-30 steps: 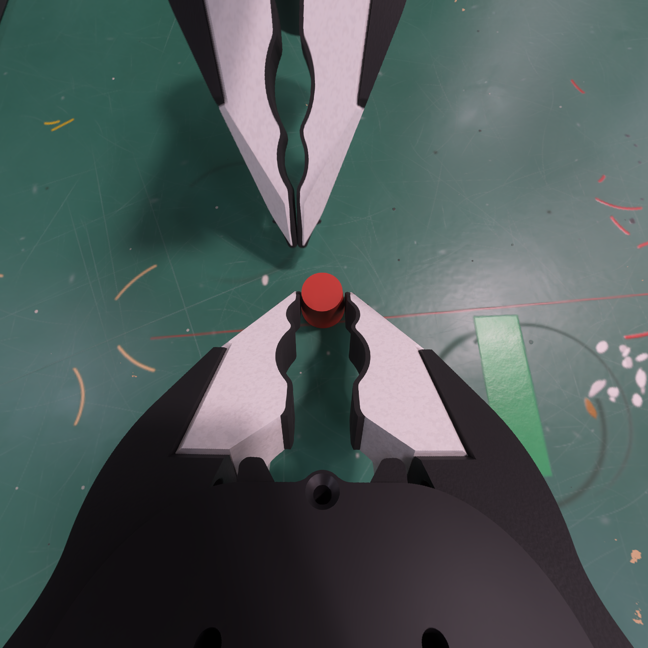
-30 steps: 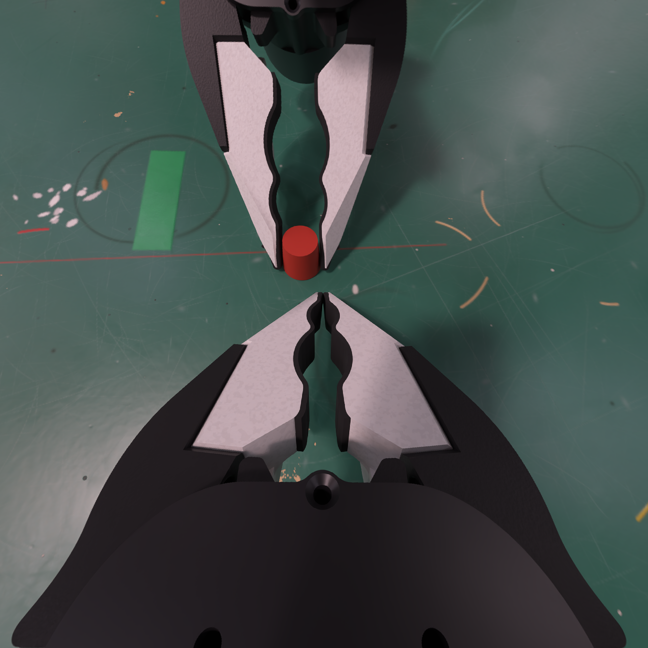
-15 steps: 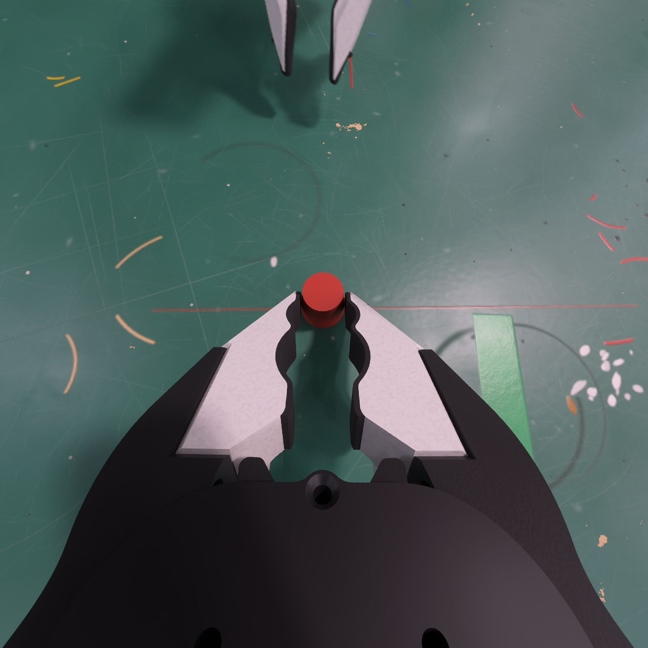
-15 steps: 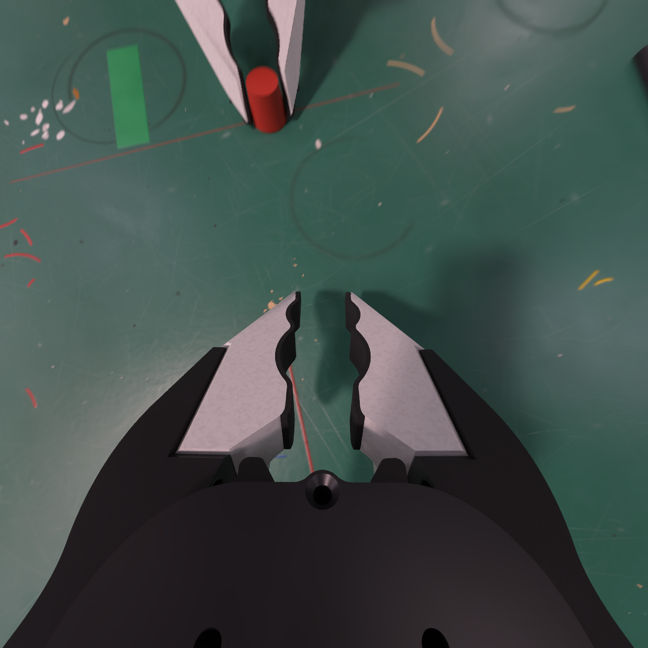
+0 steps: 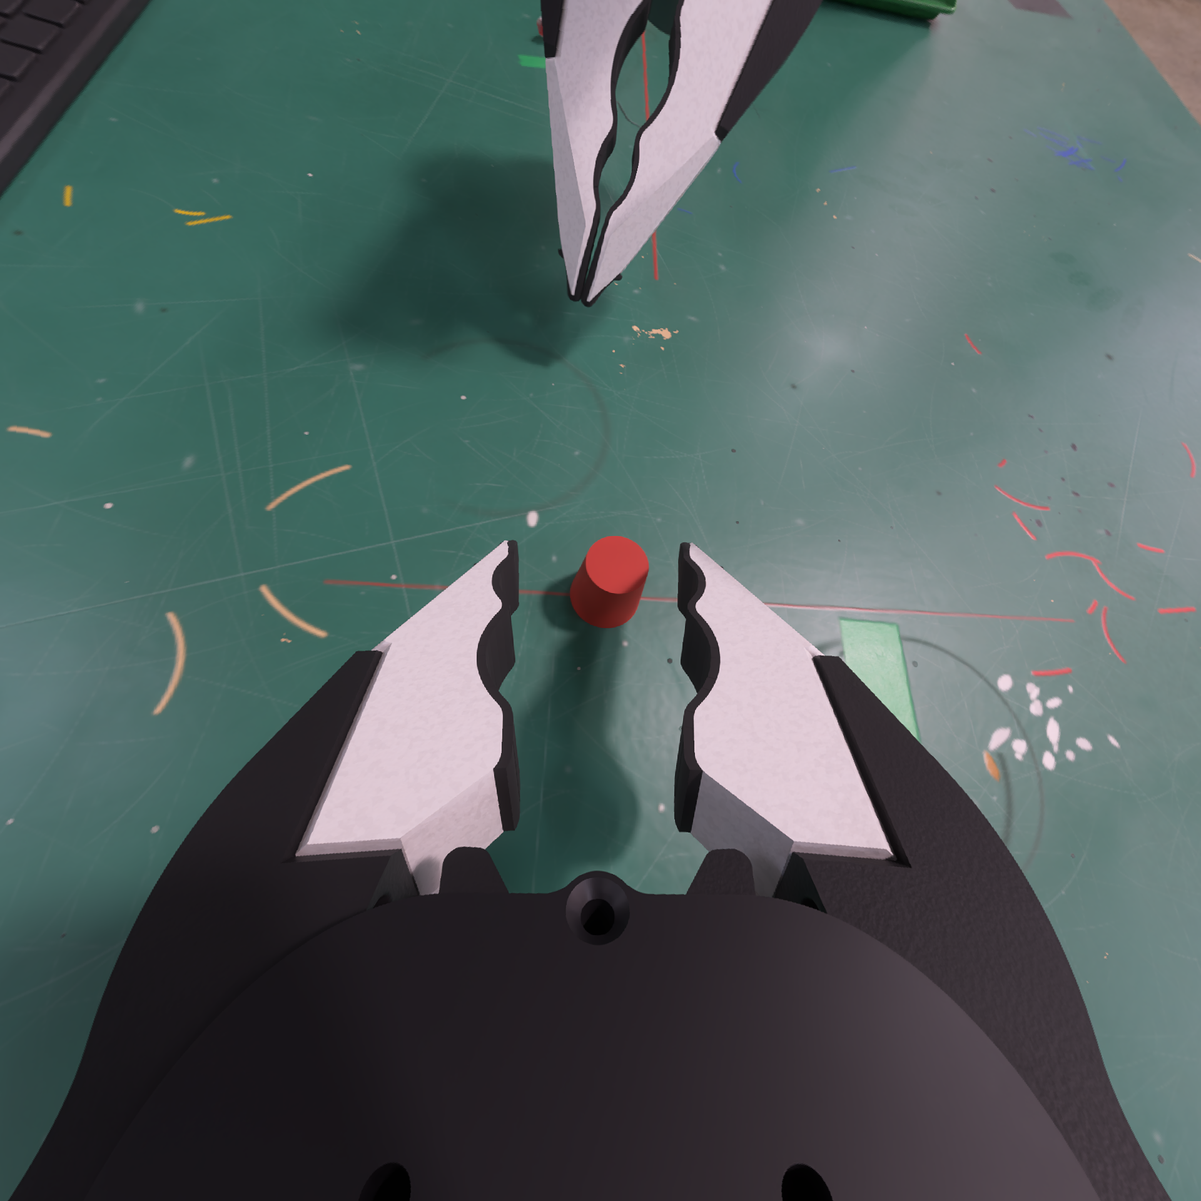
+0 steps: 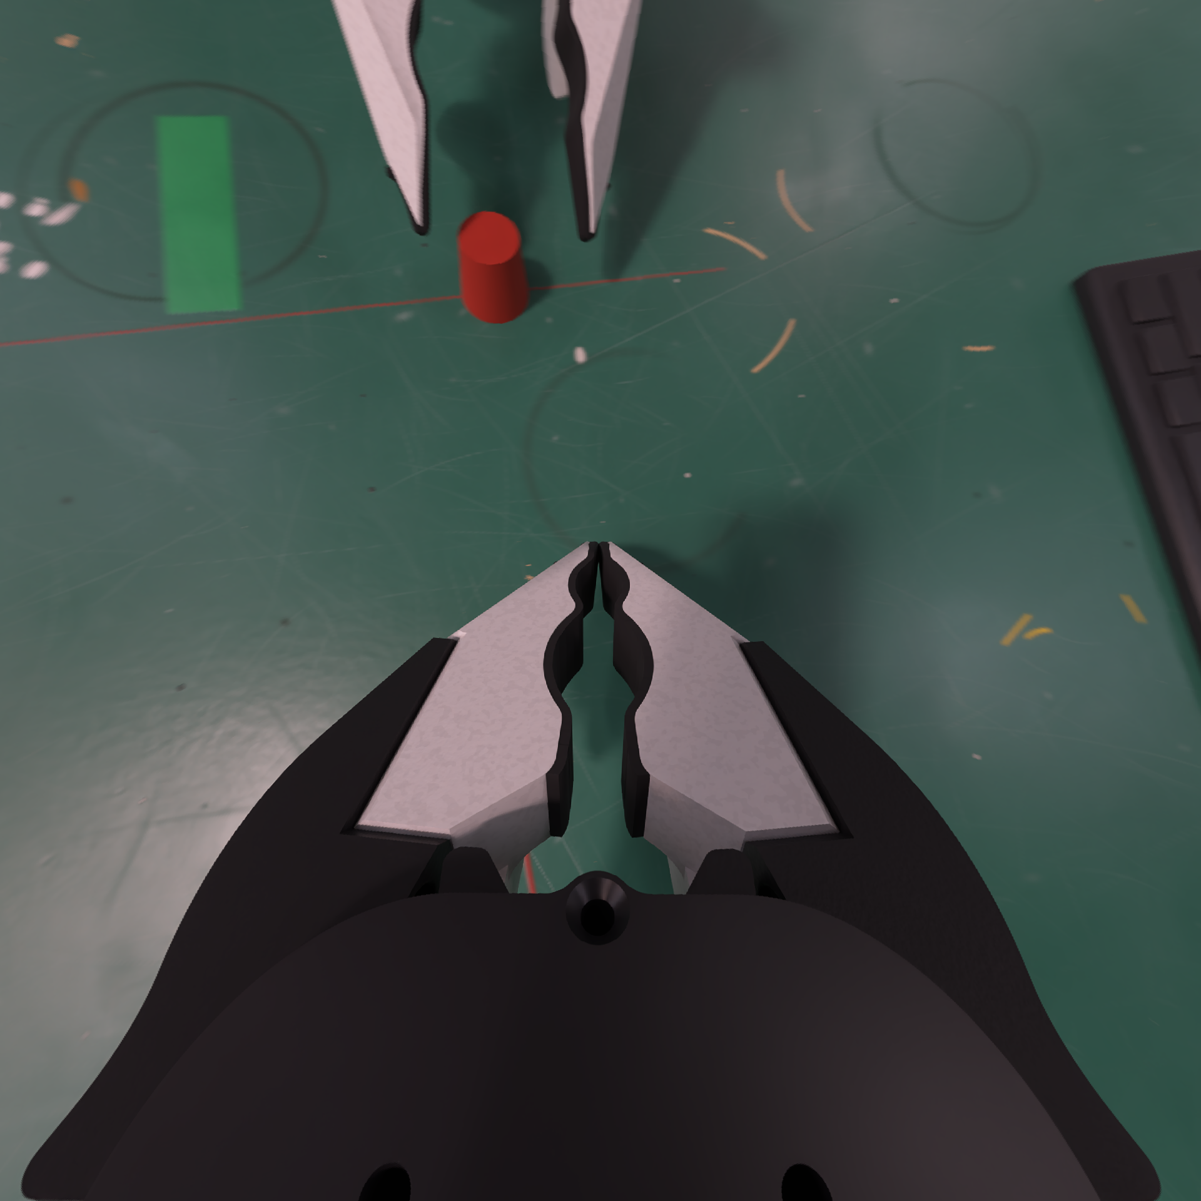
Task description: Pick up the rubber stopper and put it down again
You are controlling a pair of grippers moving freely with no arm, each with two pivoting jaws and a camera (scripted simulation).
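The red rubber stopper stands upright on the green mat, wide end down. My left gripper is open, its two fingertips on either side of the stopper with a gap on each side, touching nothing. In the right wrist view the stopper stands just in front of the left gripper, whose fingers are spread. My right gripper is shut and empty, some way back from the stopper. It also shows in the left wrist view, tips together, beyond the stopper.
A black keyboard lies at the right edge of the right wrist view and shows in the left wrist view's top left corner. A green tape strip lies on the scratched mat. A green object sits at the far edge.
My left gripper has opened and let go of the stopper, which now stands on the mat. My right gripper, open half a second ago, has shut and sits back from the stopper.
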